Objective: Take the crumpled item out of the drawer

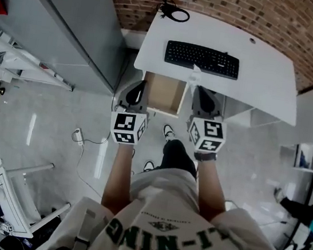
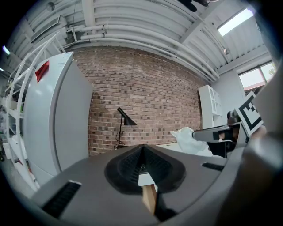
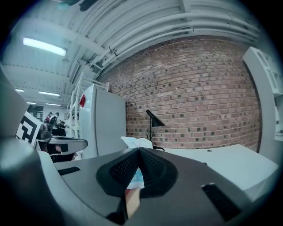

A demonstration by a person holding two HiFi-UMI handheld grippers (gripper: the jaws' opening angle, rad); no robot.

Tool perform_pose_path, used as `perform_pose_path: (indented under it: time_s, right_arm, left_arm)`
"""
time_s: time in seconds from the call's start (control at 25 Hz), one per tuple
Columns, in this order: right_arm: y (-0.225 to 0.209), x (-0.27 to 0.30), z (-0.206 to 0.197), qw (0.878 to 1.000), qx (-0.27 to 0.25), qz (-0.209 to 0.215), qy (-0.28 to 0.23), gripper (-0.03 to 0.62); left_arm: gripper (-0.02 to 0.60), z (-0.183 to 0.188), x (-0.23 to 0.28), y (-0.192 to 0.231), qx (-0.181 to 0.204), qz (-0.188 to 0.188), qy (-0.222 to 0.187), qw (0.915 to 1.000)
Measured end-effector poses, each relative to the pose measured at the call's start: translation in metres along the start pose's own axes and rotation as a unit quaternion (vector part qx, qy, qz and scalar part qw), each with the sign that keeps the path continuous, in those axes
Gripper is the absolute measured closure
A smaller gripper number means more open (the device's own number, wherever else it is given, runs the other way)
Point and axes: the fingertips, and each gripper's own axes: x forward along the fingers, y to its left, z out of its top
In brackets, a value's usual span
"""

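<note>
Under the white desk (image 1: 267, 79) a wooden drawer (image 1: 164, 93) stands pulled out. In the head view my right gripper (image 1: 199, 90) hovers over the drawer's right edge, shut on a crumpled white item (image 1: 195, 74) that sticks up past the jaw tips. The right gripper view shows the crumpled item (image 3: 138, 142) pinched between the dark pads (image 3: 152, 165). My left gripper (image 1: 137, 90) hangs by the drawer's left edge, its jaws together with nothing held. From the left gripper view the crumpled item (image 2: 190, 139) shows at the right, in the right gripper (image 2: 212, 134).
A black keyboard (image 1: 202, 58) lies on the desk, with a lamp base and cable (image 1: 175, 11) at its back edge. A grey cabinet (image 1: 73, 17) stands to the left. A power strip (image 1: 78, 135) lies on the floor. The person's shoes (image 1: 169, 132) are below the drawer.
</note>
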Motion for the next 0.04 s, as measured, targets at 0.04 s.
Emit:
perform_pose_path:
  time_s: [0.04]
  right_arm:
    - [-0.0028, 0.0049, -0.0027, 1.0, -0.001, 0.001, 0.003, 0.589]
  left_arm:
    - [0.581, -0.0035, 0.0053, -0.0002, 0.001, 0.0, 0.002, 1.0]
